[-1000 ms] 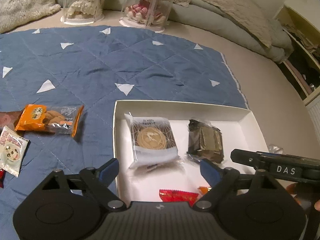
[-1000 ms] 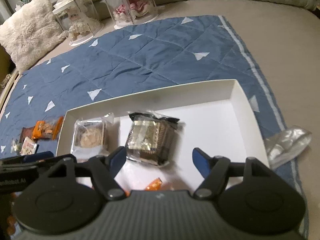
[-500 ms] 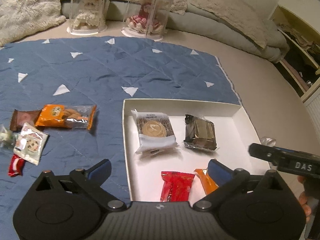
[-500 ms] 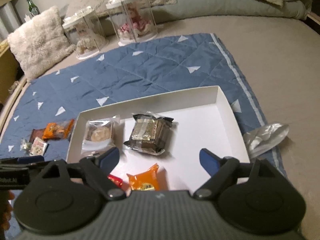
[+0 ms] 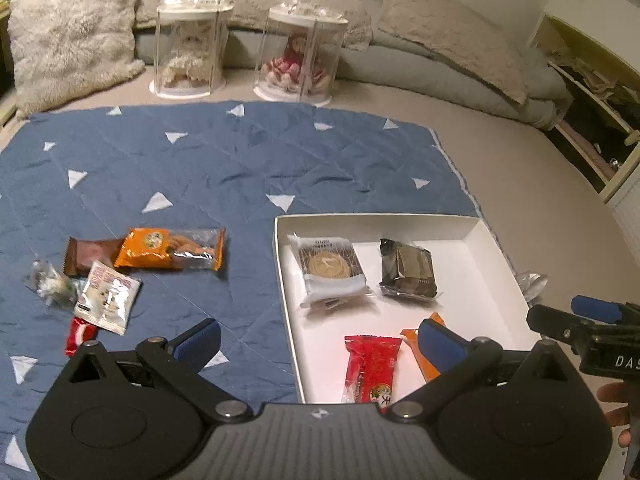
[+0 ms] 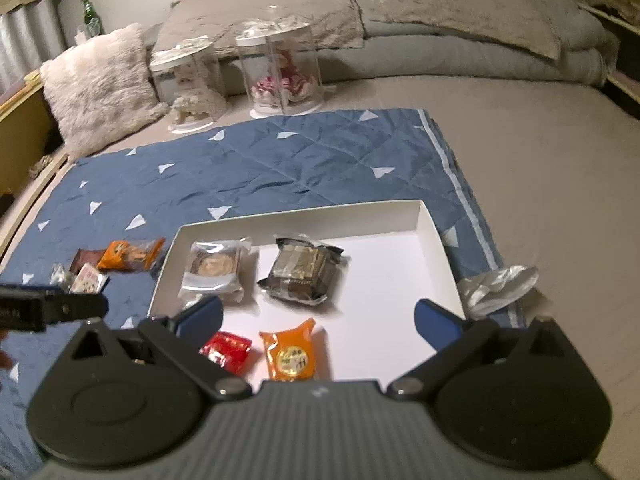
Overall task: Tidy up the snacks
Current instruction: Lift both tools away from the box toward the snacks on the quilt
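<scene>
A white tray (image 5: 496, 256) lies on a blue quilt (image 5: 240, 160). It holds a round cookie pack (image 5: 332, 268), a dark foil pack (image 5: 408, 272), a red pack (image 5: 372, 364) and an orange pack (image 6: 292, 356). My left gripper (image 5: 320, 338) hovers open above the tray's near left corner, holding nothing. The jaws of my right gripper (image 6: 320, 316) are opening above the tray's near part, with nothing between them. Loose on the quilt to the left lie an orange biscuit pack (image 5: 172, 248), a brown pack (image 5: 88, 258), a white pack (image 5: 108, 296) and a small red wrapper (image 5: 80, 334).
Two clear display cases with dolls (image 5: 194, 48) (image 5: 304, 52) stand beyond the quilt, beside a fluffy pillow (image 5: 68, 36). A crumpled clear wrapper (image 6: 496, 284) lies just right of the tray. Open shelving (image 5: 592, 120) lines the far right.
Both grippers have lifted and drawn back from the tray while their jaws widened. The red and orange packs now lie free in the tray's near part.
</scene>
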Motion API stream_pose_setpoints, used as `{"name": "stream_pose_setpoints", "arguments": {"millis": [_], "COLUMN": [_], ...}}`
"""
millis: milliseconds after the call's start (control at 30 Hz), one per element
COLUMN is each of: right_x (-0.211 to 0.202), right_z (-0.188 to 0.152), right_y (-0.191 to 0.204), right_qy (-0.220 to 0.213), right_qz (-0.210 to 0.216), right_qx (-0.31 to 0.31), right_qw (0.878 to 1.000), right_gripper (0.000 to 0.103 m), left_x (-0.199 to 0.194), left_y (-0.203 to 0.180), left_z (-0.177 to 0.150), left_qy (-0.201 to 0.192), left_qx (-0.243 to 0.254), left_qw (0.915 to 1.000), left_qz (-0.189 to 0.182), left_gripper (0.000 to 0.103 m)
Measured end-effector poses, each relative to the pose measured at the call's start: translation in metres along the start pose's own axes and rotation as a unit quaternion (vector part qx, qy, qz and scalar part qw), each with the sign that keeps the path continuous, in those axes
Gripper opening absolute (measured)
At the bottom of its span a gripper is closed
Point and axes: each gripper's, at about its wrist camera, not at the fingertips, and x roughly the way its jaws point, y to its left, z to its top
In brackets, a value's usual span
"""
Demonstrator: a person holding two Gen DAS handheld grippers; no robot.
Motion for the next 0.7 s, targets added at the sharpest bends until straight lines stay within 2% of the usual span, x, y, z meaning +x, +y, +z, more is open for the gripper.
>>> {"name": "stream_pose_setpoints", "arguments": {"millis": [133, 300, 700], "right_x": [-0.010, -0.013, 0.001], "right_z": [-0.002, -0.003, 0.003], "right_y": [0.010, 0.023, 0.075], "right_qy": [-0.009, -0.013, -0.009], "right_qz": [0.004, 0.004, 0.033], "right_qx": [0.002, 0.003, -0.027], "right_qw": [1.000, 1.000, 0.999], "right_gripper": [0.103, 0.103, 0.103], "left_x": [-0.012, -0.025, -0.046], "left_y": [0.004, 0.019, 0.099], "left_z": [-0.001, -0.004, -0.006], "left_qy": [0.000, -0.010, -0.026], "left_qx": [0.012, 0.020, -0.011], "left_qw": [0.9999, 0.9997, 0.9982], "left_qz": [-0.005, 0.008, 0.052], "left_gripper": [0.103, 0.103, 0.103]}}
